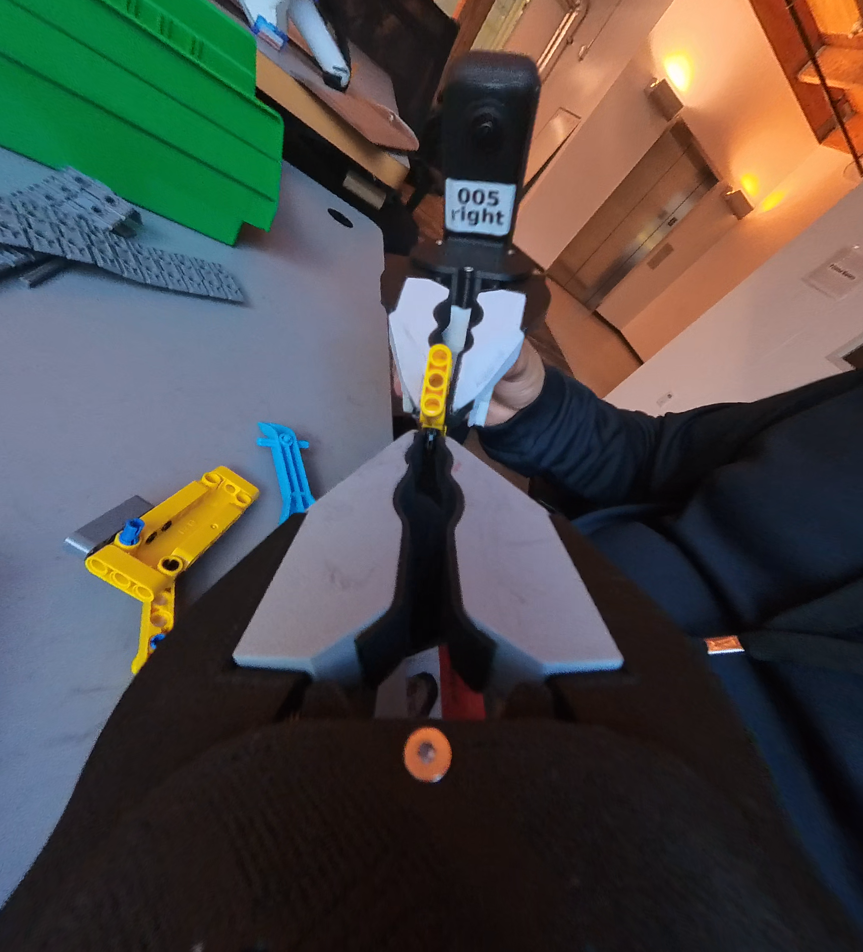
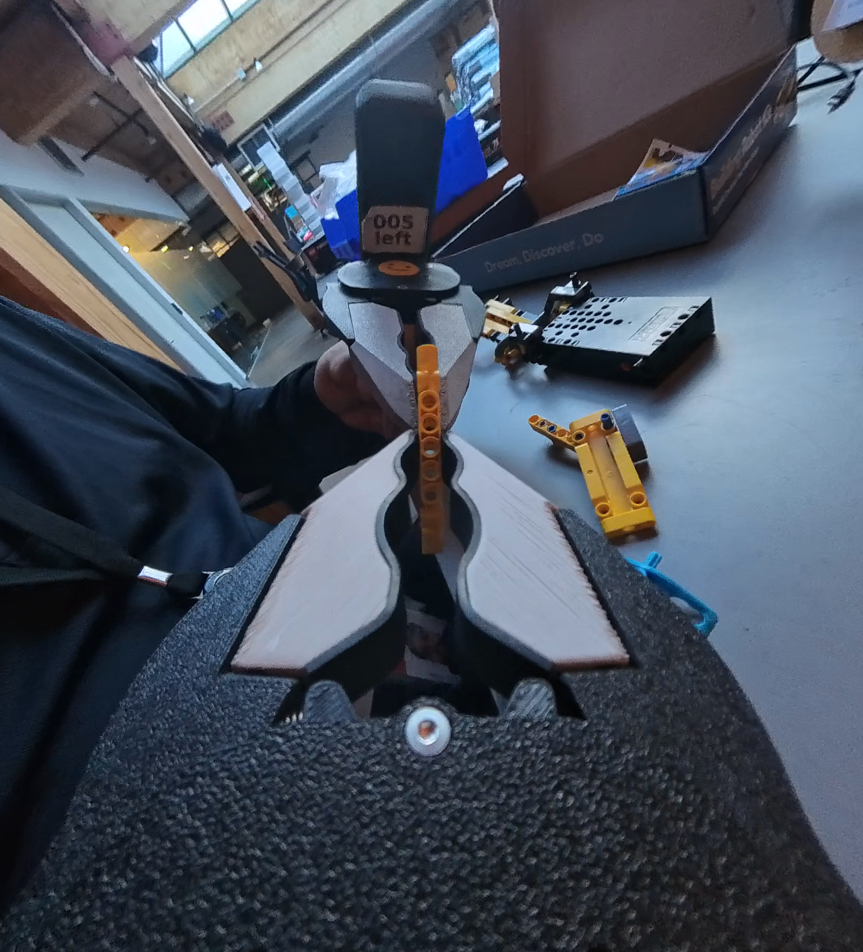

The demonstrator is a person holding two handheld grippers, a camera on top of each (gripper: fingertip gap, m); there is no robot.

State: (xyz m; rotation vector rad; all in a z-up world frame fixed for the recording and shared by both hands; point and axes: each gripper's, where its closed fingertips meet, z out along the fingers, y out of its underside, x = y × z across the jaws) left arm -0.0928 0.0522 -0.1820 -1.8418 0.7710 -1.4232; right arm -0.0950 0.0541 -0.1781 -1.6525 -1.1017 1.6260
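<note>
**Both grippers pinch one yellow beam**

The left gripper [image 1: 428, 438] and right gripper [image 2: 430, 443] meet tip to tip above the table [image 1: 110, 386] edge, jaws of each pressed onto the yellow beam [image 2: 430, 453]. A yellow assembly [image 1: 166, 551] and blue piece [image 1: 287, 471] lie nearby.

- Left gripper [image 1: 428, 438]: rough black textured plastic body, two pale pinkish-grey wedge-shaped fingers [image 1: 347, 556] with wavy black-lined inner edges, an orange washer [image 1: 427, 753] around a centre screw.
- Right gripper [image 2: 429, 443]: pebbled black plastic body, matching pale wedge-shaped fingers [image 2: 527, 572], a silver centre screw [image 2: 427, 731].
- Each gripper carries a rounded black camera block [image 1: 488, 123] bearing a white label [image 1: 478, 206].
- Dark navy long sleeves [image 1: 599, 438], dark top, a black strap with a metal clasp [image 2: 153, 576].
</note>
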